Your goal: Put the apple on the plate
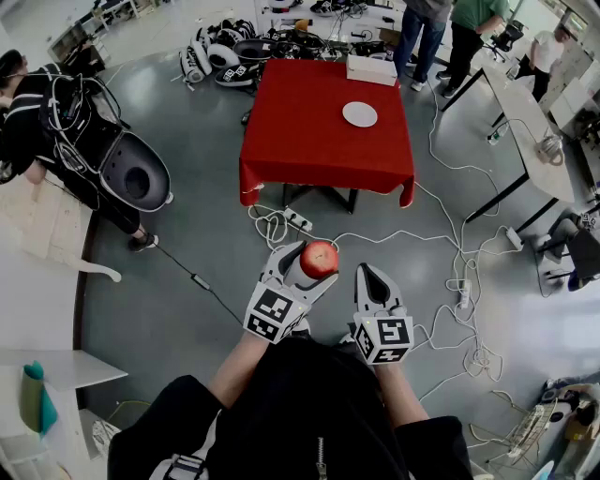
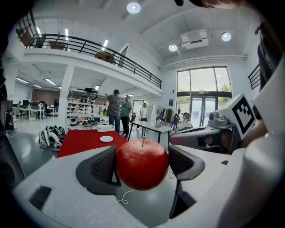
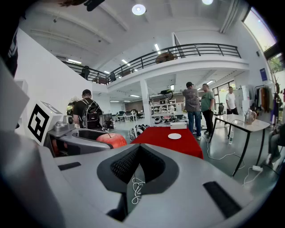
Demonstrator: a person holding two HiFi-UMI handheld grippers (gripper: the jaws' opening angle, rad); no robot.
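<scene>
A red apple point(image 1: 319, 258) with a short stem sits between the pads of my left gripper point(image 1: 313, 263), which is shut on it and held out over the grey floor. In the left gripper view the apple point(image 2: 142, 164) fills the gap between both dark pads. My right gripper point(image 1: 372, 279) hovers just right of it, shut and empty, and its own view shows the apple point(image 3: 111, 140) off to the left. A small white plate point(image 1: 360, 114) lies on the red table point(image 1: 309, 141) well ahead of both grippers; the plate point(image 2: 106, 139) point(image 3: 174, 136) shows in both gripper views.
A white box point(image 1: 371, 68) sits at the table's far edge. White cables and a power strip point(image 1: 298, 221) trail over the floor between me and the table. People point(image 1: 429, 28) stand behind the table. A long white table point(image 1: 525, 122) runs along the right, and white shells point(image 1: 136, 173) lie at left.
</scene>
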